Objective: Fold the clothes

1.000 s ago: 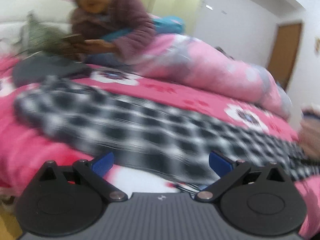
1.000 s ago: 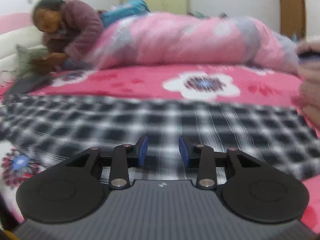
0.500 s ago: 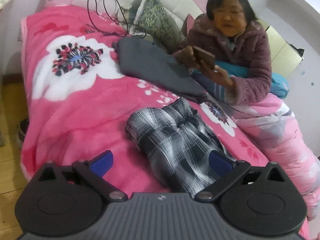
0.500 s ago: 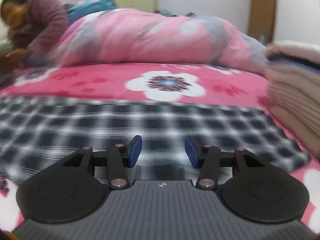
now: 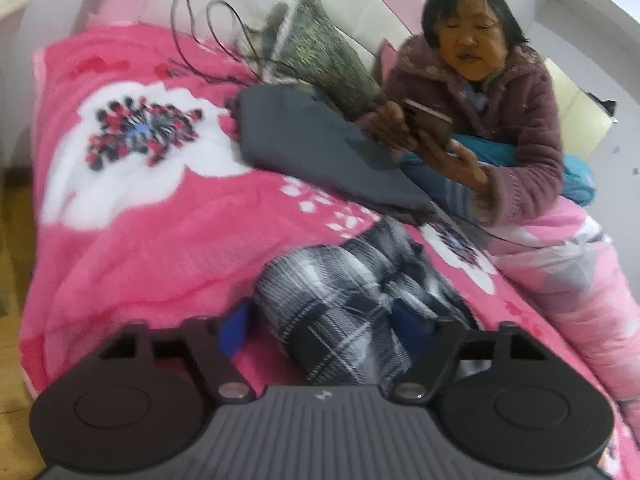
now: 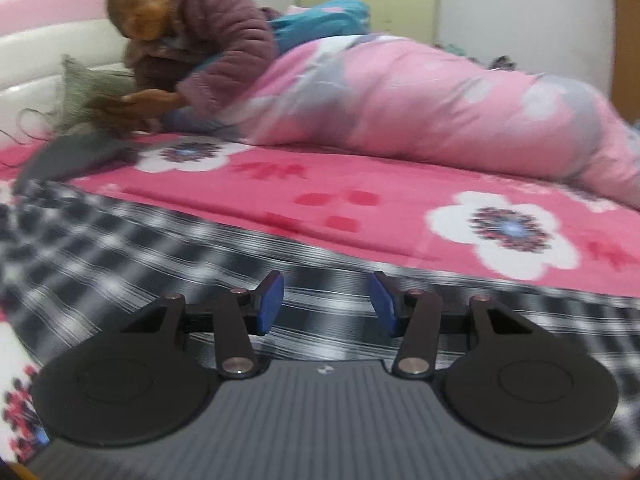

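Plaid garment [image 5: 340,304], black-white check, lies on the pink flowered blanket [image 5: 132,240]. In the left wrist view it runs from 6 o'clock up toward 1 o'clock, bunched and rumpled at the near end. Left gripper [image 5: 324,324] is released, blue pads [image 5: 234,330] spread wide with the bunched end sitting between them (contact unclear, frame blurry). In the right wrist view the same cloth [image 6: 160,256] spreads flat across the lower half, from 9 to 3 o'clock. Right gripper [image 6: 326,300] is released too, jaws apart just over the fabric, nothing pinched. Grey folded cloth [image 5: 316,148] lies at 12 o'clock beyond the plaid. A person [image 5: 508,104] reclines at 1 o'clock holding a phone [image 5: 430,122], pink quilt [image 6: 420,108] alongside.
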A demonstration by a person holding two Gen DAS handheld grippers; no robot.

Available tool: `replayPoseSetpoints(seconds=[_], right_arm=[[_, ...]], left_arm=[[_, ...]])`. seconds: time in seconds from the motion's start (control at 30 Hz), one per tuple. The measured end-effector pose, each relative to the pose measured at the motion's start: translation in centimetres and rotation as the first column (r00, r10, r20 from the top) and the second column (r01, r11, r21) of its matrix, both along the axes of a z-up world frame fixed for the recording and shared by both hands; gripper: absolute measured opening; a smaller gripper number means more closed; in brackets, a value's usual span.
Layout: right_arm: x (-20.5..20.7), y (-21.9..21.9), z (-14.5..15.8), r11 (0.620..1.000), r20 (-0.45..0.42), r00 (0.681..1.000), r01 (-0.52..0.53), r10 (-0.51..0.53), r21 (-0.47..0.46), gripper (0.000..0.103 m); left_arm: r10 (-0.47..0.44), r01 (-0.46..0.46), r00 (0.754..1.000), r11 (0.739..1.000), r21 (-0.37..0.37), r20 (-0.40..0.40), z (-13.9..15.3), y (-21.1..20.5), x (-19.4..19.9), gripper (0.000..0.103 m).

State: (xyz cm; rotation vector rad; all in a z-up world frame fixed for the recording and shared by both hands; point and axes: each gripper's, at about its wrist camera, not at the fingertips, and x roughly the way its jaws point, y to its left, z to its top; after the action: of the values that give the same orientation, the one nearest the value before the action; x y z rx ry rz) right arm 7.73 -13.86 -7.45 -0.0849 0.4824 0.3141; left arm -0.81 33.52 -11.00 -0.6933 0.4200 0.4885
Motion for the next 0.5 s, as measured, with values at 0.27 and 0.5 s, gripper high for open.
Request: replayPoseSetpoints(seconds=[0.27, 0.5], right_arm=[[3.6, 0.3, -4.3, 0.995, -0.216, 0.974, -0.046, 0.063, 0.084, 0.049], [3.4, -0.3, -4.4, 0.989, -0.209, 0.975, -0.046, 0.075, 0.142, 0.049]], left_arm=[[0.059, -0.060, 0.998, 0.994, 0.097, 0.019, 0.7, -1.5, 0.2, 0.029], [0.036, -0.057, 0.994, 0.975, 0.216, 0.099, 5.4, -5.3, 1.5, 0.024]])
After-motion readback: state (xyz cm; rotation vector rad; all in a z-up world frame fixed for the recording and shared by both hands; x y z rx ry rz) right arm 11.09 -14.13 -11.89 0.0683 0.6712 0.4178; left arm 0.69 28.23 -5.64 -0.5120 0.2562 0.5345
